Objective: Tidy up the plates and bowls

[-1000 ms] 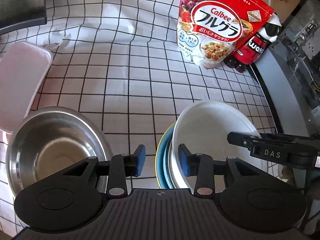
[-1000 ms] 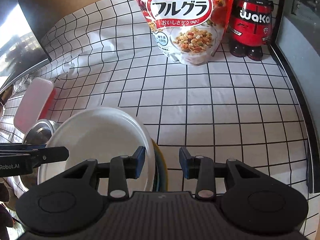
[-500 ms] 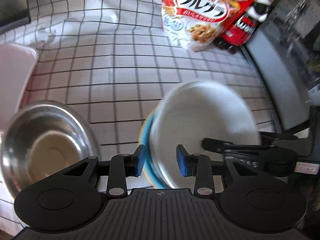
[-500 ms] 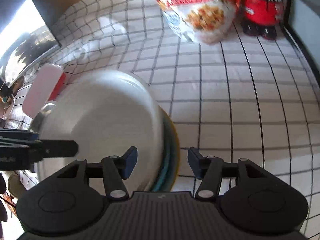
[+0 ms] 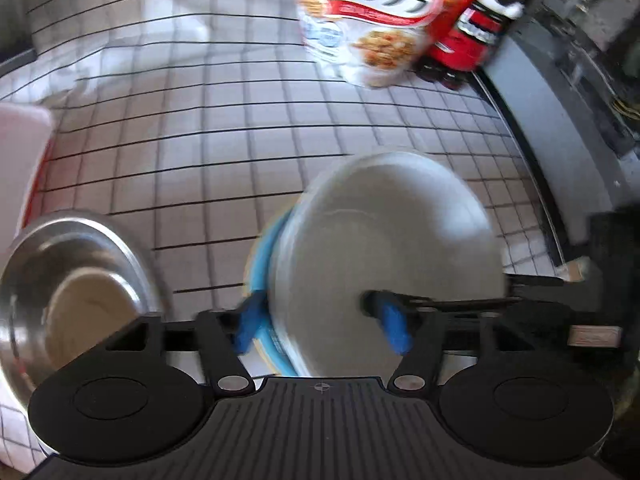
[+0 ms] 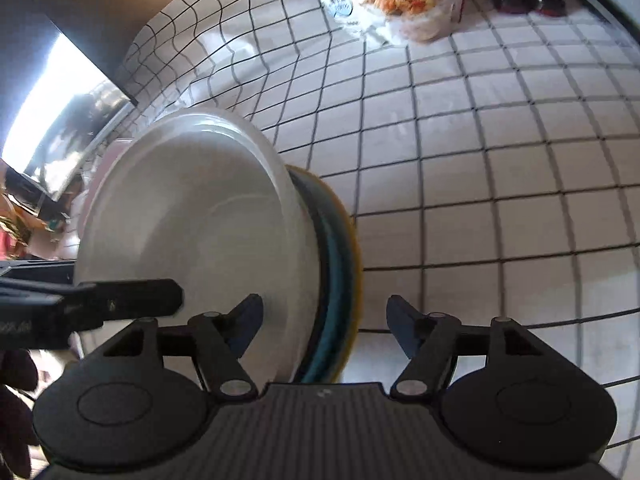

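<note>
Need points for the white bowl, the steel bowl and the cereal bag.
white bowl [image 6: 208, 216], right wrist view, on its inner surface.
steel bowl [image 5: 80, 292], left wrist view, on its inside bottom.
cereal bag [image 5: 372, 12], left wrist view, on its printed front.

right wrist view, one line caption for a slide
Open right claw straddles stacked rims of round white bowl and teal plate on checked tablecloth.

Each of the 2 wrist cameras looks steeply down along its own fingers, close above the checked tablecloth [image 5: 224, 128]. Both views share the white bowl [image 5: 384, 240] and cereal bag [image 6: 404, 0] beyond.
</note>
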A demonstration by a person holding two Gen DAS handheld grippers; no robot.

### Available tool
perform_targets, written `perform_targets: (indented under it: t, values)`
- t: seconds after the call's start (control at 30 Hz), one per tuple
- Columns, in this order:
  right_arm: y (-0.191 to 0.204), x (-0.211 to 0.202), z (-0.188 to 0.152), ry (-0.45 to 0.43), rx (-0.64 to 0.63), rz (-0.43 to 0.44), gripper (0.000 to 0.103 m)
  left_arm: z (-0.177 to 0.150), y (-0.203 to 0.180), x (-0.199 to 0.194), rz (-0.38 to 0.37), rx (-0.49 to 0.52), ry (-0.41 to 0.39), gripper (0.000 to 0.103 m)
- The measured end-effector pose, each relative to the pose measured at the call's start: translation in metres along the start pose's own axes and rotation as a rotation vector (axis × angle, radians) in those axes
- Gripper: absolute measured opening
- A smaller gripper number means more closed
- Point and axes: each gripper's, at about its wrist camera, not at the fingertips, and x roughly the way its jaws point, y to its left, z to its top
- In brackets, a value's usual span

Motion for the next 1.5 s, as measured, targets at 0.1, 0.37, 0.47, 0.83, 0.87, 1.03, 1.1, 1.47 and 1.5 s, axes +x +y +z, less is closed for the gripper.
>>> perform_targets:
  t: [0.1, 0.37, 0.47, 0.83, 0.87, 1.03, 1.1, 1.47, 1.5]
  values:
    - [-0.004, 0.002, 0.0, 0.003, 0.019, 0.031, 0.069, 0.001, -0.002, 0.001, 0.008, -0.003, -0.006, 0.074]
    - [-0.003, 0.004, 0.002, 0.012, -0.003, 0.034, 0.069, 0.0, 0.006, 0.01, 0.016, -0.03, 0.012, 0.062]
    - [-0.003, 0.003, 0.001, 0.013, -0.002, 0.029, 0.069, 0.0, 0.005, 0.01, 0.019, -0.025, 0.011, 0.062]
    - [-0.002, 0.003, 0.001, 0.018, 0.017, 0.01, 0.072, -0.002, 0.022, 0.006, 0.006, -0.071, -0.002, 0.031]
    - [-0.002, 0.003, 0.001, 0.018, 0.018, 0.009, 0.072, -0.003, 0.027, 0.007, -0.012, -0.092, 0.0, 0.03]
    - [0.0, 0.002, 0.0, 0.015, 0.013, -0.006, 0.072, -0.003, 0.049, 0.009, -0.109, -0.205, 0.004, 0.033]
    - [0.0, 0.002, 0.0, 0.016, 0.012, -0.012, 0.072, -0.005, 0.05, 0.009, -0.117, -0.204, -0.004, 0.033]
    - [-0.001, -0.003, -0.001, 0.018, 0.0, -0.034, 0.072, -0.007, 0.047, -0.017, -0.023, -0.141, -0.078, 0.06]
    - [-0.001, -0.002, -0.001, 0.019, -0.002, -0.035, 0.072, -0.006, 0.048, -0.014, -0.021, -0.139, -0.068, 0.06]
